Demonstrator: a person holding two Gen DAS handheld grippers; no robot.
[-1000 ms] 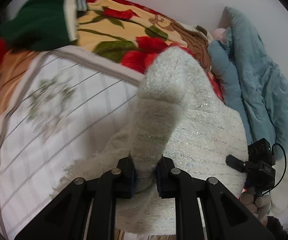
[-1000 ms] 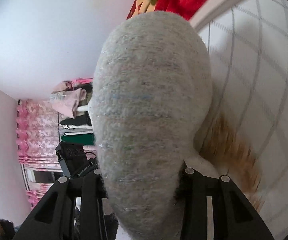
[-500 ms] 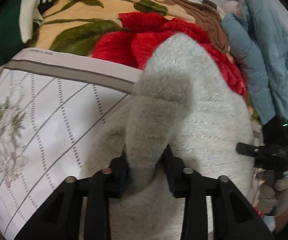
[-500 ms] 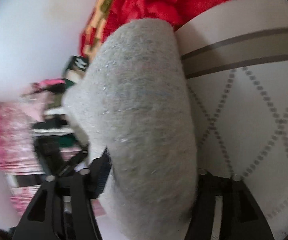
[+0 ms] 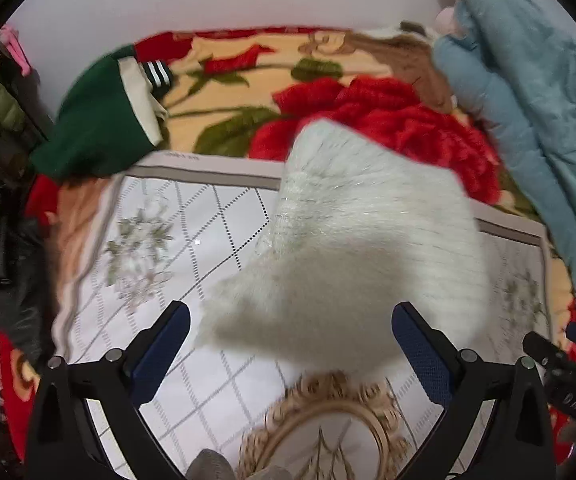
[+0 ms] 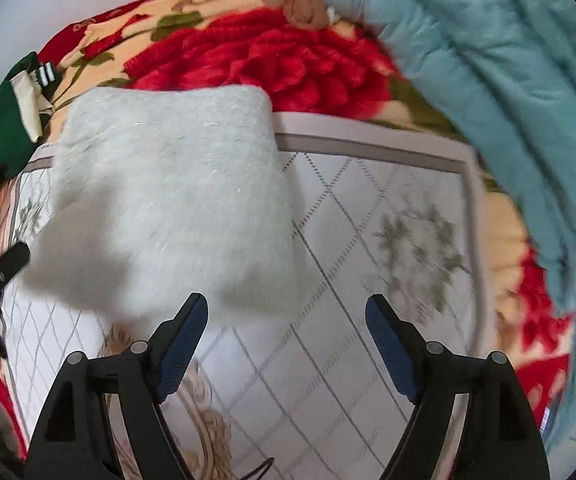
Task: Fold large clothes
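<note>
The fuzzy white sweater (image 5: 368, 248) lies folded into a thick pad on the white patterned sheet (image 5: 191, 236) spread over the bed, its far end reaching the sheet's grey-banded far edge and lapping slightly onto the red rose blanket (image 5: 388, 120) beyond (motion blur softens its near edge); I see nothing gripping it. My left gripper (image 5: 290, 344) hangs above the sweater's near end, jaws spread wide and opening, blue pads clear of the wool; my right gripper (image 6: 285, 334) hovers just off the sweater's near right corner, jaws likewise apart and opening, with only bare sheet showing between them. Outward from there: a gold ornate motif (image 5: 328, 420) printed on the sheet's near part; a green garment (image 5: 95, 136) on the blanket by the sheet's far left corner; a pale blue quilt (image 6: 488, 80) heaped along the bed's right side.
</note>
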